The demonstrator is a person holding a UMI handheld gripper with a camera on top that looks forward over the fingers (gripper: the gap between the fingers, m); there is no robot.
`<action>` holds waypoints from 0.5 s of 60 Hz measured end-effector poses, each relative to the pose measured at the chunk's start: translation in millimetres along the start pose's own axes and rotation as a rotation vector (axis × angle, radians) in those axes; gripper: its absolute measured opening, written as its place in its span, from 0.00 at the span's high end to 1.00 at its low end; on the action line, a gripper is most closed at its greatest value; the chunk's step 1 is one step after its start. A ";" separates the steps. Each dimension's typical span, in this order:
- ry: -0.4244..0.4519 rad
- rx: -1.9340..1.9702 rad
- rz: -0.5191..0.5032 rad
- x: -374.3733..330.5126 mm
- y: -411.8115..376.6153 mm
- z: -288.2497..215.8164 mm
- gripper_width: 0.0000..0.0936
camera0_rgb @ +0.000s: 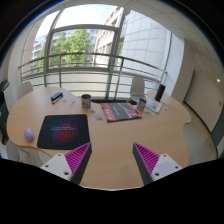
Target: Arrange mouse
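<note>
A small white mouse (29,134) lies on the round wooden table (110,140), just left of a dark mouse mat (64,129) with a pink and blue pattern. My gripper (112,162) is open, well back from both, its two magenta pads (78,158) spread wide over bare tabletop with nothing between them. The mouse and mat lie ahead and to the left of the left finger.
Across the table lie a colourful keyboard (121,111), a dark cup (86,101), a small box (154,104) and a dark object (57,97). Chairs (137,86) stand around the far side. Large windows with a railing lie beyond.
</note>
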State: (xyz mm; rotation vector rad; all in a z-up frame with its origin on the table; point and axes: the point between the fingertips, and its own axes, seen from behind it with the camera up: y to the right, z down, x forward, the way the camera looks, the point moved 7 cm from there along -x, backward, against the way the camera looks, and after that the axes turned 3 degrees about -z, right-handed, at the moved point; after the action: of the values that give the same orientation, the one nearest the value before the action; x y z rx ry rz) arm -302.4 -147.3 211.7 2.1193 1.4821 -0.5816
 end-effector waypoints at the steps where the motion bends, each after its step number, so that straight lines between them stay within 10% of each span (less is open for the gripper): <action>1: -0.001 -0.002 -0.001 0.0 -0.5 0.4 0.10; 30: -0.097 -0.131 -0.241 33.2 -193.9 73.7 0.10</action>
State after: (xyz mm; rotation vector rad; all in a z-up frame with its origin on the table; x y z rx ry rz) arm -479.8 -110.6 105.3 1.8021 1.6842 -0.6449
